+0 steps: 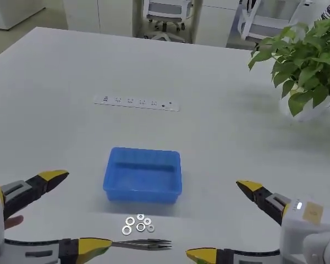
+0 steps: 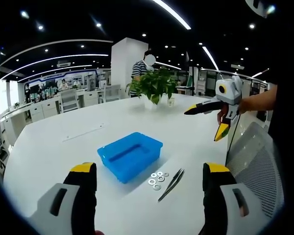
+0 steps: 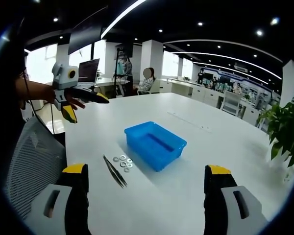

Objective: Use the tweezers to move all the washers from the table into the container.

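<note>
A blue plastic container sits on the white table, and nothing shows inside it. Several small metal washers lie bunched just in front of it. The tweezers rest flat on the table beside them, nearer to me. My left gripper is open, left of the washers, holding nothing. My right gripper is open on the other side, also holding nothing. In the left gripper view the container, washers and tweezers lie ahead between the jaws. The right gripper view has the container, washers and tweezers.
A white power strip lies beyond the container. A potted plant stands at the far right of the table. Office chairs stand past the far edge. A mesh chair is at the near side.
</note>
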Action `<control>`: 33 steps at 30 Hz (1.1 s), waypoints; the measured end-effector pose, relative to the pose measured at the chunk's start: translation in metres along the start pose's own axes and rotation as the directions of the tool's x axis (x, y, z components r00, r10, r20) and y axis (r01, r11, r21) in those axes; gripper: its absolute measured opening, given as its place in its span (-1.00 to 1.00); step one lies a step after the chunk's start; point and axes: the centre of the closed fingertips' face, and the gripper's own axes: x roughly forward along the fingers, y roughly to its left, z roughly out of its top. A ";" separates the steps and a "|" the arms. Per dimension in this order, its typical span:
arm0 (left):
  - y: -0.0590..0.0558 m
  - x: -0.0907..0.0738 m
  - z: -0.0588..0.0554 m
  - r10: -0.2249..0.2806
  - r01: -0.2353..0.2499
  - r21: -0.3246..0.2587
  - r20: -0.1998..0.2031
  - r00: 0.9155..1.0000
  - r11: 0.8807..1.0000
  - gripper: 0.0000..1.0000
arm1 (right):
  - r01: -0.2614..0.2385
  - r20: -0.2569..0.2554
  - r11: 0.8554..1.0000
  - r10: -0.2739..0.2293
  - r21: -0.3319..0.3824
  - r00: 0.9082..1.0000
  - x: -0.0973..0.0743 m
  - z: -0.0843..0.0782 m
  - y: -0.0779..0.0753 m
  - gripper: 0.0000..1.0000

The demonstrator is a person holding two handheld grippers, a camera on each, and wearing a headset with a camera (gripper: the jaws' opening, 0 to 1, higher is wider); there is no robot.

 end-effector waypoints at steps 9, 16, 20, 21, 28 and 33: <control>-0.001 0.000 0.001 -0.029 0.030 0.024 -0.018 0.999 0.999 0.80 | -0.038 0.001 0.999 0.038 -0.020 0.999 0.000 0.005 0.002 0.87; -0.001 0.003 0.001 -0.059 0.061 0.044 -0.036 0.998 0.997 0.70 | -0.071 -0.013 0.997 0.071 -0.041 0.997 0.003 0.006 0.002 0.79; -0.003 0.007 -0.003 -0.089 0.092 0.050 -0.060 0.994 0.995 0.63 | -0.098 -0.027 0.994 0.096 -0.054 0.995 0.005 0.004 0.002 0.72; -0.004 0.007 -0.004 -0.097 0.100 0.053 -0.067 0.993 0.994 0.60 | -0.103 -0.030 0.993 0.101 -0.061 0.994 0.005 0.004 0.002 0.69; -0.011 0.013 -0.011 -0.152 0.160 0.068 -0.110 0.982 0.985 0.40 | -0.143 -0.050 0.986 0.139 -0.087 0.989 0.008 0.001 0.002 0.54; -0.012 0.018 -0.018 -0.179 0.191 0.076 -0.139 0.974 0.979 0.33 | -0.182 -0.074 0.976 0.174 -0.118 0.982 0.013 -0.002 0.004 0.43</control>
